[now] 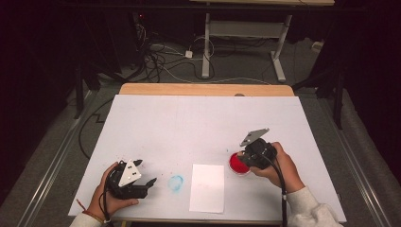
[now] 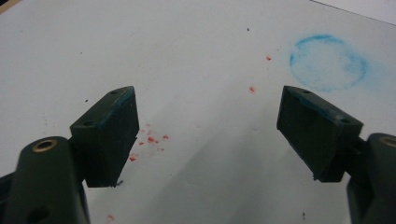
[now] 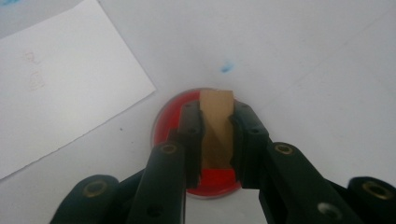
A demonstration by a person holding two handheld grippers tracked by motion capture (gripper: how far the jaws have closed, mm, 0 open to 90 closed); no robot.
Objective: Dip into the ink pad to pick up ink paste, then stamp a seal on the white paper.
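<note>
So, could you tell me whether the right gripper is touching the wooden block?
Touching: in the right gripper view, the right gripper clamps the wooden block between both pads.

A tan wooden block [image 3: 215, 128], a narrow upright piece with a flat top, stands at the lower centre of the right gripper view, clamped on both sides. Directly beneath it lies a round red ink pad [image 3: 169, 122] with a pale rim, flat on the white surface; in the high view the pad [image 1: 235, 164] sits right of centre, low in the frame.
</note>
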